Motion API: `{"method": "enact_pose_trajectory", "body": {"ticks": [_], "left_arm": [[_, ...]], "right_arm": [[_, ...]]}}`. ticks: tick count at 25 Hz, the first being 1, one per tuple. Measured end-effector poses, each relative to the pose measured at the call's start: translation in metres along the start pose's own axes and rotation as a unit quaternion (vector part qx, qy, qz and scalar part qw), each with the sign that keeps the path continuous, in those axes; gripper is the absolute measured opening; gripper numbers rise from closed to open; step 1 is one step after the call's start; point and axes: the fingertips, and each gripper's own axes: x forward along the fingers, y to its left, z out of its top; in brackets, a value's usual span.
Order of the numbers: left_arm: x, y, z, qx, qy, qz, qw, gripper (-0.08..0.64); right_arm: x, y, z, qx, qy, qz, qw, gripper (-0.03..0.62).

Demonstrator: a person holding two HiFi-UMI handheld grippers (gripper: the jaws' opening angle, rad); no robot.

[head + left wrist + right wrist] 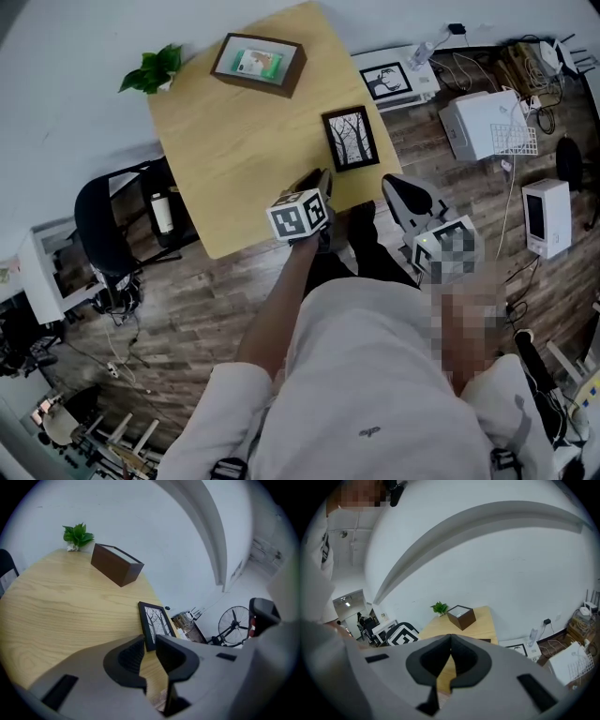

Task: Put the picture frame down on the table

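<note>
Picture frame (351, 139) lies flat on the table (234, 159) at one o'clock from my left gripper (150, 641) (jaws parted, empty). My right gripper (450, 638) is pinched closed.

The desk (234, 141) is pale wood with smooth matt grain; the picture frame (351, 139) has a matt black rim, possibly plastic; the box (116, 565) looks dark stained wood; the floor (206, 300) grey-brown planks

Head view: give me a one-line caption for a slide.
Picture frame lying flat near the edge of the wooden table, the left gripper at its near corner, jaws slightly apart.
</note>
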Motion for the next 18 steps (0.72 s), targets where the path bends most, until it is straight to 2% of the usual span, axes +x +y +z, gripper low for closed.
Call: {"method": "enact_pose_trajectory", "body": {"ticks": [6,18], "left_arm": [[-0.036,0.005,0.005,0.064,-0.003,-0.015,0.9978,0.060],[-0.109,0.013,0.002,0.140,-0.023,-0.047,0.9887,0.031]], "right_arm": [[-0.004,0.036,-0.005,0.009,-0.014,-0.025,1.000,0.000],[-0.015,0.098,-0.018,0.017,-0.039,-0.066,0.997,0.000]]}}
